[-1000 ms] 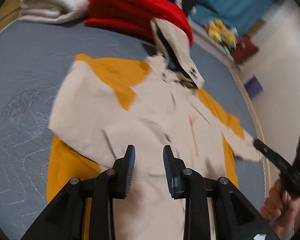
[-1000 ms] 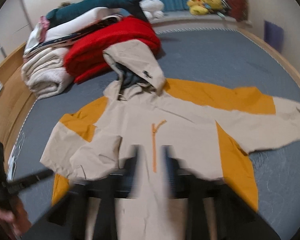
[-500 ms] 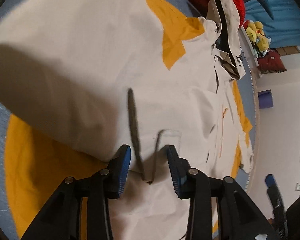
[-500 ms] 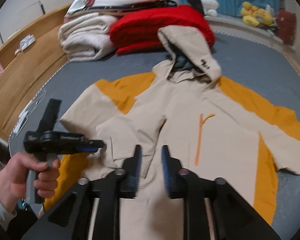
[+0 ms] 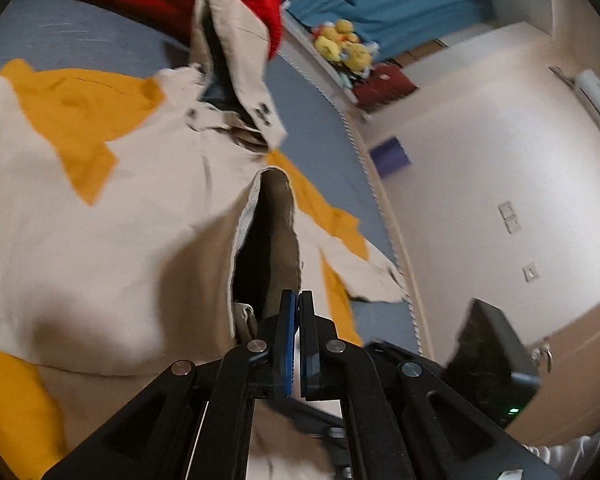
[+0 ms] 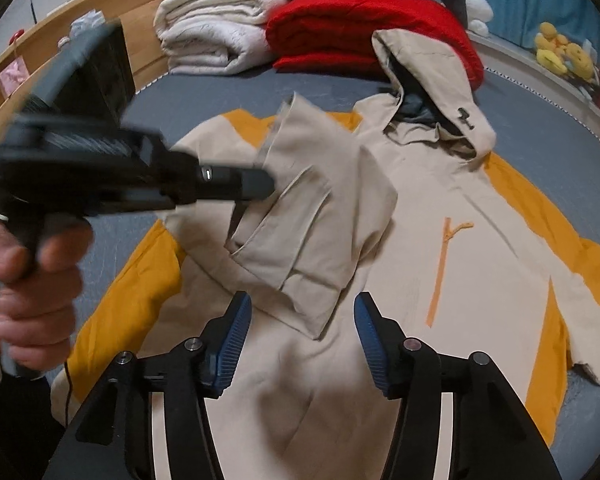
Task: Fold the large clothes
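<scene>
**Inspector:** Jaws?

**Assistant:** The left gripper (image 5: 299, 300) is clamped on the sleeve cuff (image 6: 296, 184) and holds it raised at frame centre of the right wrist view. The right gripper (image 6: 302, 336) stands wide apart and empty, low in its frame.

**Inspector:** The garment?

**Assistant:** The jacket (image 6: 440, 264) lies face up on the grey mattress (image 6: 540, 140), hood (image 6: 432, 80) towards the red blanket (image 6: 360, 28) at upper centre.

**Inspector:** Step?

**Assistant:** Judged: sleeve fold in hand. Next, lay the cuff across the chest, release, then take the other sleeve at right.

left wrist: close over jacket (image 5: 100, 240), facing hood | right wrist: higher, farther back | shared: jacket (image 6: 440, 208)
</scene>
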The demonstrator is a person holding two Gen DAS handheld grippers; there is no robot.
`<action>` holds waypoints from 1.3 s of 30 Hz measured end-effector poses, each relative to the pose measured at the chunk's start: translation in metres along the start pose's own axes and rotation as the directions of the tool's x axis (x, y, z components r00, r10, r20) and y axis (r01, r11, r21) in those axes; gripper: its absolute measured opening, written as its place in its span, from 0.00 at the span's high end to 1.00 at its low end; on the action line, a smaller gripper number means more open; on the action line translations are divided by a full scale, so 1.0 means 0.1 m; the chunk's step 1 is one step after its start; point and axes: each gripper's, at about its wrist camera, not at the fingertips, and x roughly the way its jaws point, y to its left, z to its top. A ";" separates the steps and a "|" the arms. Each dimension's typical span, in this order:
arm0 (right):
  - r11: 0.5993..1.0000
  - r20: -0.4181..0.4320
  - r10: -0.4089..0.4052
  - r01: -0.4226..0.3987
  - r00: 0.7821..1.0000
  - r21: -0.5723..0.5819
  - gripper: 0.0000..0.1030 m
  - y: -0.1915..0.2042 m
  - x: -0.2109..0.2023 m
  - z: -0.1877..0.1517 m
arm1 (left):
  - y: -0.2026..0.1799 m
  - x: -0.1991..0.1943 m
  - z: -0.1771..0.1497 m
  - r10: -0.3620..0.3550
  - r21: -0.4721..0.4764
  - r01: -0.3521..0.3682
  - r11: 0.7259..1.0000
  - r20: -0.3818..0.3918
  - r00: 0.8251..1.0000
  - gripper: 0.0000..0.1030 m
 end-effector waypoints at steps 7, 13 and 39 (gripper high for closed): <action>1.000 0.001 0.007 -0.007 1.000 0.026 0.47 0.06 0.12 -0.02 | -0.07 0.20 -0.07 -0.024 -0.009 0.024 1.000 -0.049 0.999 1.00; 0.997 0.035 -0.055 0.054 0.998 0.049 0.82 0.05 0.14 0.00 | -0.02 0.05 -0.01 -0.004 -0.008 0.004 1.000 -0.028 1.000 0.98; 0.673 -0.033 -0.273 0.216 0.961 0.707 0.69 -2.82 -0.15 -0.42 | 1.25 -0.16 0.11 0.692 -0.077 -0.700 0.710 -0.110 0.714 0.92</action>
